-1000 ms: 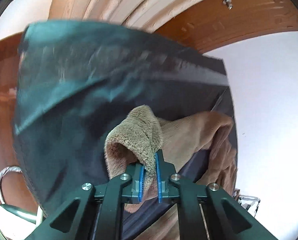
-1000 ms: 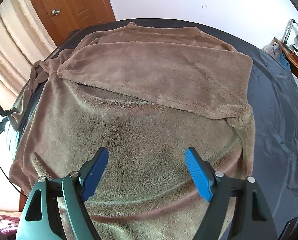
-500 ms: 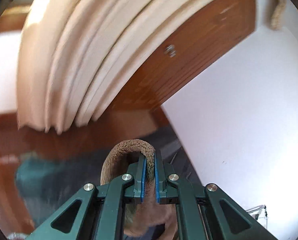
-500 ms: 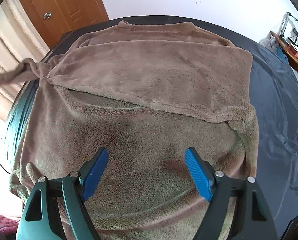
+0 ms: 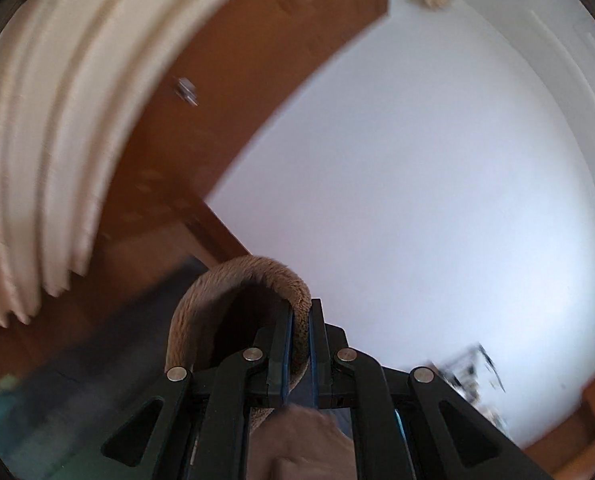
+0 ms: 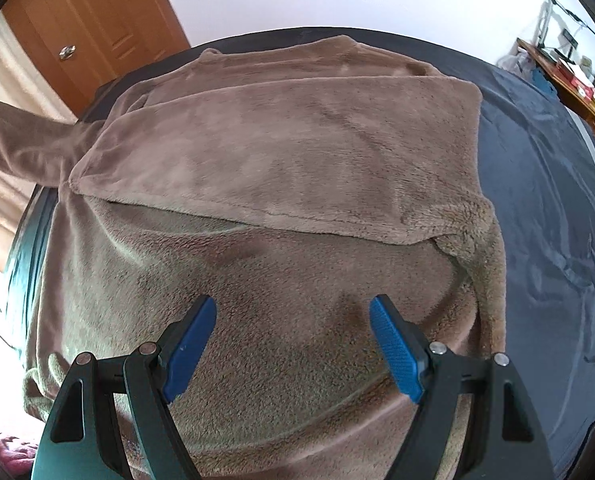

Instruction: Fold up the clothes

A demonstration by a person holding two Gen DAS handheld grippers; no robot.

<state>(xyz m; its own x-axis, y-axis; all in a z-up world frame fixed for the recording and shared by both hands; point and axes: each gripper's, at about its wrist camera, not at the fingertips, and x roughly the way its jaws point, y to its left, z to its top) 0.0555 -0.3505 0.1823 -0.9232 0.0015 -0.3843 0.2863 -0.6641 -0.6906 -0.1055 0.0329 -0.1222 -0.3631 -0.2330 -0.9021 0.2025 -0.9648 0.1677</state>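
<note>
A brown fleece garment (image 6: 281, 184) lies spread on a dark bed (image 6: 549, 200), with one flap folded across its upper half. Its left sleeve (image 6: 21, 140) is lifted and stretches out to the left, off the bed. My left gripper (image 5: 300, 320) is shut on the sleeve's cuff (image 5: 241, 280) and holds it up, the camera facing wall and door. My right gripper (image 6: 293, 312) is open and empty, hovering just over the garment's lower middle.
A wooden door (image 6: 93, 32) and cream curtains (image 5: 37, 140) stand left of the bed. A cluttered desk (image 6: 569, 76) is at the far right. White wall (image 5: 437, 200) lies behind. The bed's dark cover shows to the right of the garment.
My left gripper has lifted the sleeve cuff up and away from the bed, tilting toward the wall. The sleeve now stretches out taut at the left. The right gripper has barely moved.
</note>
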